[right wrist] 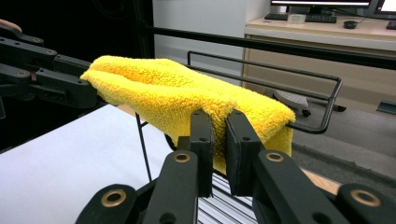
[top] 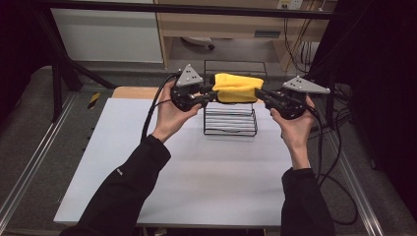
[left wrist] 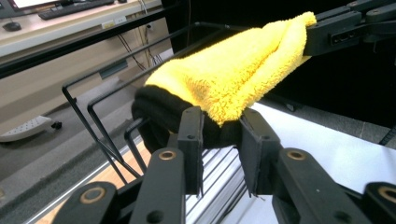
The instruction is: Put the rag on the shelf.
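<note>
So the yellow towel (top: 237,87) was a fluffy microfiber one, folded into a thick roll with a black underside or second black layer peeking out at one end, clearest in the left gripper view (left wrist: 159,112). It hung in the air stretched between the two grippers, right above the black wire rack (top: 230,118) sitting at the far middle of the white table (top: 196,172).

Hard to tell stuff: from the high view I couldn't make out whether the towel was already touching the rack's top wires or just over them. The near end of the towel was mostly hidden behind the jaws in each gripper view, and the rack's lower part was cut off there too.

Left gripper (top: 209,96) came in from the left, held level and pointing toward the right, jaws pinched on the towel's end, though the gap looked a bit loose in its own view (left wrist: 223,140). Right gripper (top: 261,96) mirrored it, pointing left, jaws squeezed tight on the other end (right wrist: 219,135). Both forearms in dark sleeves (top: 133,182) reached up from the bottom, wrists angled inward.
</note>
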`<state>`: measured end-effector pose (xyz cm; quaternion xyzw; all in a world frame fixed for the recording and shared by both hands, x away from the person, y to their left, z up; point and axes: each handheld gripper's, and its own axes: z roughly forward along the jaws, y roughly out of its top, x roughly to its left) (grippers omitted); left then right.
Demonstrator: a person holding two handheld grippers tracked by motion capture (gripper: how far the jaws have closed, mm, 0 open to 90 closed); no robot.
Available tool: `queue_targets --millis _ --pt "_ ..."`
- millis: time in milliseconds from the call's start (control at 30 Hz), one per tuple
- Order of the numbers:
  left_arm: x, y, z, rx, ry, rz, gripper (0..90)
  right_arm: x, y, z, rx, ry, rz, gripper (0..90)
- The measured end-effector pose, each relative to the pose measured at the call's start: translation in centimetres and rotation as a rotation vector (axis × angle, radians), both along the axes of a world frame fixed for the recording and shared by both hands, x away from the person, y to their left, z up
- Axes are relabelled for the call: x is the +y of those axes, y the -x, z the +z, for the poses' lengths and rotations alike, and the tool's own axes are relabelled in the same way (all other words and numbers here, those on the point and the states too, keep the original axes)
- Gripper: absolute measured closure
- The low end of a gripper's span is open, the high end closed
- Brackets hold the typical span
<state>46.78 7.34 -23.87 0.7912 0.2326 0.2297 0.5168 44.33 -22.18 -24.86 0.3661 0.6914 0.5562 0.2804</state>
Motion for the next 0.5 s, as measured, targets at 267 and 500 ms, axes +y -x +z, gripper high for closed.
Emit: queue_targets --millis 267,500 --pt "1.5 0.4 2.1 0.011 0.098 -0.018 63.3 -0.1 0.1 -0.4 -0.003 0.003 0.007 82.1" --pt "0.0 -0.6 2.7 0.072 0.089 0.027 75.2 -0.1 0.2 -0.5 -0.006 0.011 0.010 81.5"
